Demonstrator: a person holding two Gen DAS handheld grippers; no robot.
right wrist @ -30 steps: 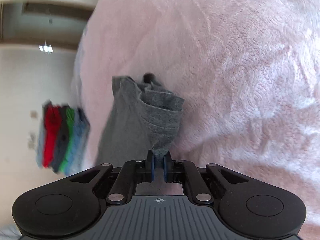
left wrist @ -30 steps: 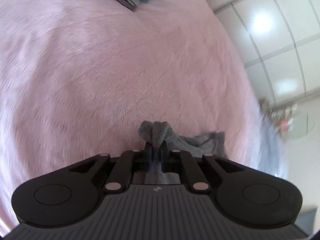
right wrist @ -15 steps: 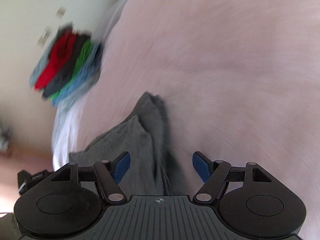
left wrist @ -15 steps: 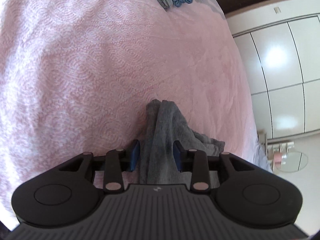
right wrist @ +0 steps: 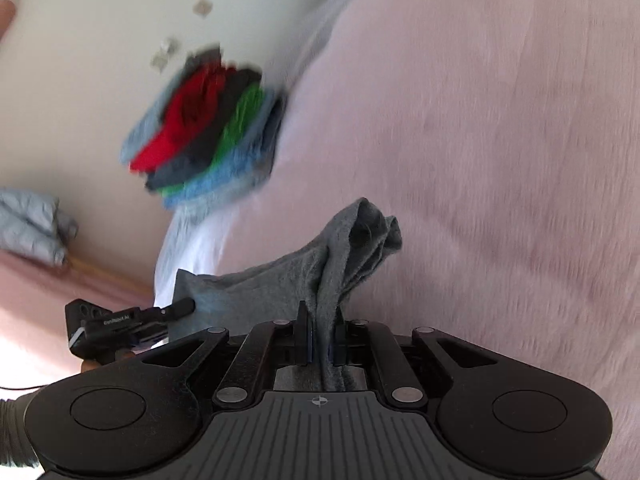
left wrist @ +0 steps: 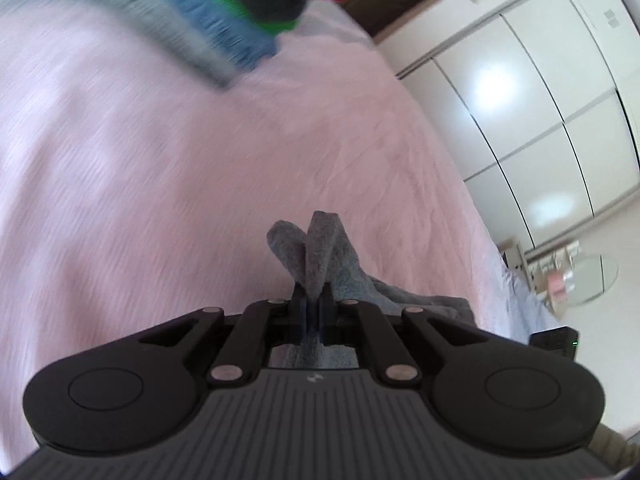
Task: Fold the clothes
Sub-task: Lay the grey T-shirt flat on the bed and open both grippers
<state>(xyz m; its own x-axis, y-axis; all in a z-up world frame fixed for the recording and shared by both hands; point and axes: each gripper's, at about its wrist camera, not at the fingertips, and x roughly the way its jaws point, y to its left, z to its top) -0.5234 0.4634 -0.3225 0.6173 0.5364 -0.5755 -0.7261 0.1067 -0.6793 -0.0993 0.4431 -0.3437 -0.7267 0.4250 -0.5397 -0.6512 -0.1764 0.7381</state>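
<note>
Both sets of jaws opened for a moment and have now snapped back together, so you've re-gripped lower on the grey garment [right wrist: 280,284] than a second ago. It sits bunched on the pink bedspread [left wrist: 160,184], close under both tools and near the bed's edge. Your left gripper [left wrist: 314,316] is clamped on a pinch of it, two grey folds poking up past the fingertips; your right gripper [right wrist: 320,340] is clamped on another gathered ridge that rises ahead of its jaws.

Here's the relation that matters: the cloth runs as a slack span between your two grips. From the right wrist, it stretches away to the left, where the left tool's black finger meets its far corner. So the long axis looks to lie hand to hand, and my read is you draw the two apart to pull it taut before laying it flat.

Further out, the stack of folded clothes [right wrist: 208,132], red, dark, green and blue, sits at the far edge of the bed, well apart from the garment. Bare bedspread lies between, nothing blocking. White wardrobe doors [left wrist: 520,112] stand beyond the bed, off to your left tool's right.
</note>
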